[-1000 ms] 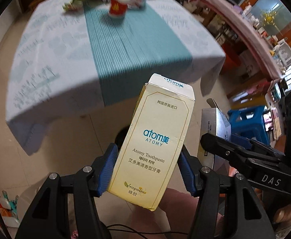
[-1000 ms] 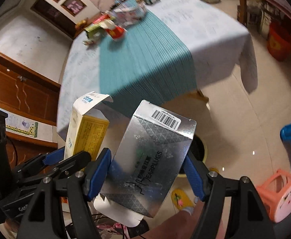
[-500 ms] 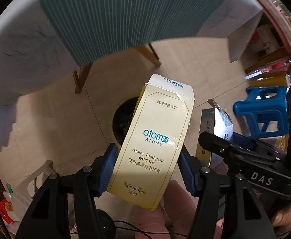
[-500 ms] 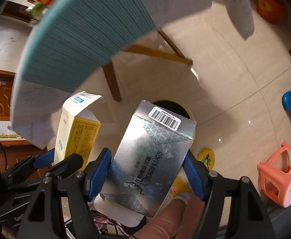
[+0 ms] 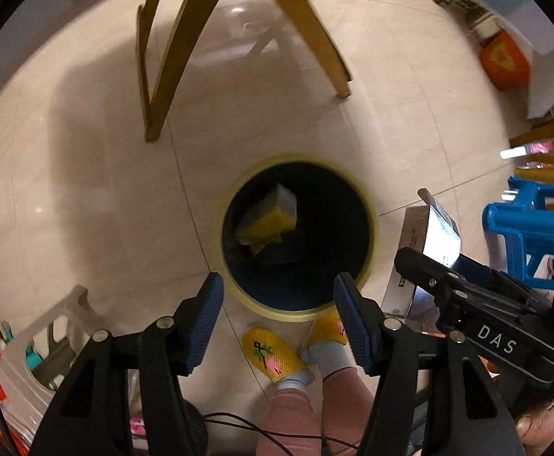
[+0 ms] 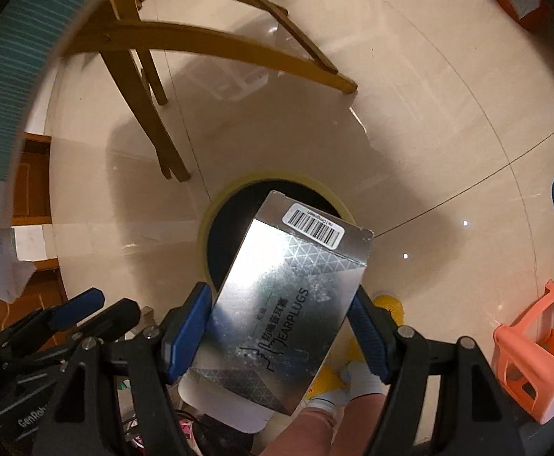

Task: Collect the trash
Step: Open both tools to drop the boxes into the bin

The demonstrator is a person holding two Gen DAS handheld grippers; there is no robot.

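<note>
A yellow-rimmed bin (image 5: 295, 313) with a dark inside stands on the tiled floor right below me. The cream and yellow toothpaste box (image 5: 267, 224) lies inside it. My left gripper (image 5: 278, 283) hangs over the bin's near rim, its jaws opening with nothing between them. My right gripper (image 6: 280, 294) is shut on a silver earplugs box (image 6: 288, 296), held tilted above the bin (image 6: 210, 220). The left wrist view shows that silver box (image 5: 434, 228) just right of the bin, and the right wrist view shows my left gripper (image 6: 102, 309) at lower left.
Wooden table legs (image 5: 163, 57) stand just beyond the bin. A person's feet in yellow slippers (image 5: 273, 353) are at its near side. A blue stool (image 5: 523, 228) and a pink stool (image 6: 535, 357) sit to the right, a white rack (image 5: 37, 342) to the left.
Both grippers have sunk from above the table's edge down to the bin. The toothpaste box has left my left gripper and now lies in the bin. The right grip is unchanged.
</note>
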